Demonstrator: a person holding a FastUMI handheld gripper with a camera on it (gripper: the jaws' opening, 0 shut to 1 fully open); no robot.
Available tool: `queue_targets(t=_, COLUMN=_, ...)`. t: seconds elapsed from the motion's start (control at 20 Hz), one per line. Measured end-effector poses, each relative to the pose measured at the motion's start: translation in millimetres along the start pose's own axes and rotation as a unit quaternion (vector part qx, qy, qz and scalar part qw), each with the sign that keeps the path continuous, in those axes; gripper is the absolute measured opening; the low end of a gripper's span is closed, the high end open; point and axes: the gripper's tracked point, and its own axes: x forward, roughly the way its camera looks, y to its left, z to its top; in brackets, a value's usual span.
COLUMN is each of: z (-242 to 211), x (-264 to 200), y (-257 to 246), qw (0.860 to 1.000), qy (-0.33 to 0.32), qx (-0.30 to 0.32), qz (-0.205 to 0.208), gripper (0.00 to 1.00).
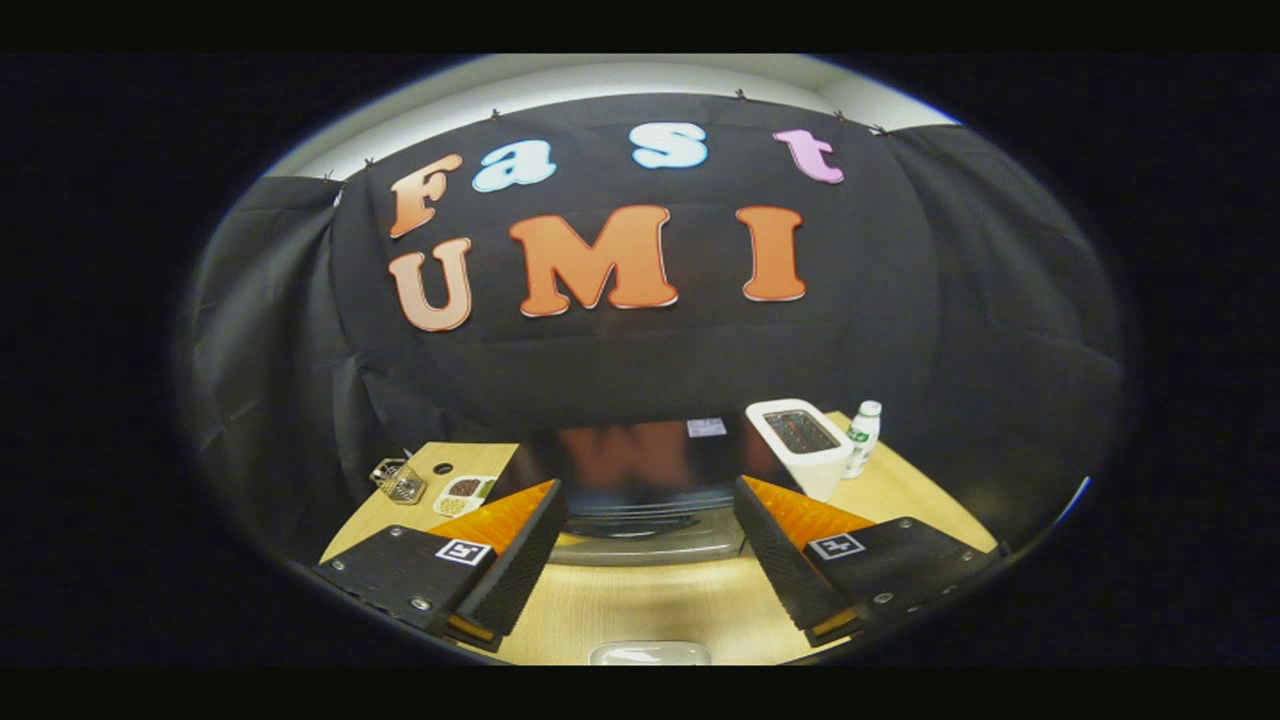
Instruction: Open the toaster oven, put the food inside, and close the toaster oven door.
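Observation:
The toaster oven (640,465) stands on the wooden table (650,605) just ahead of my fingers. I look down on its glossy black top, and its door handle (632,524) shows as a curved bar on the front, above the silvery lower edge. The door looks closed. My gripper (648,530) is open, its two fingers spread wide to either side of the oven front, touching nothing. A pale rounded thing (650,654) peeks in at the near table edge below the fingers; what it is I cannot tell.
A white box-shaped appliance (800,440) with a dark top stands right of the oven, with a small white bottle (862,435) beside it. Left of the oven lie a flat packet (463,493) and a small wire basket (398,482). Black cloth walls enclose the table.

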Motion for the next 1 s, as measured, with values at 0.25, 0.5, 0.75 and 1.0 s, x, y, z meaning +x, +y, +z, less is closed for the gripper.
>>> queue_targets(t=0.25, z=46.2, x=-28.8, y=-7.6, qw=0.998, qy=-0.048, qx=0.002, qz=-0.027, gripper=0.99)
queue_targets(t=0.5, z=44.3, x=-53.6, y=-13.8, qw=0.995, qy=-0.057, qx=0.025, qz=-0.083, gripper=0.99)
queue_targets(t=0.75, z=46.2, x=-56.7, y=7.1, qw=0.994, qy=-0.054, qx=0.022, qz=-0.092, gripper=0.99)
queue_targets(t=1.0, z=52.6, x=-43.7, y=44.8, qw=0.995, qy=-0.064, qx=0.016, qz=-0.070, gripper=0.99)
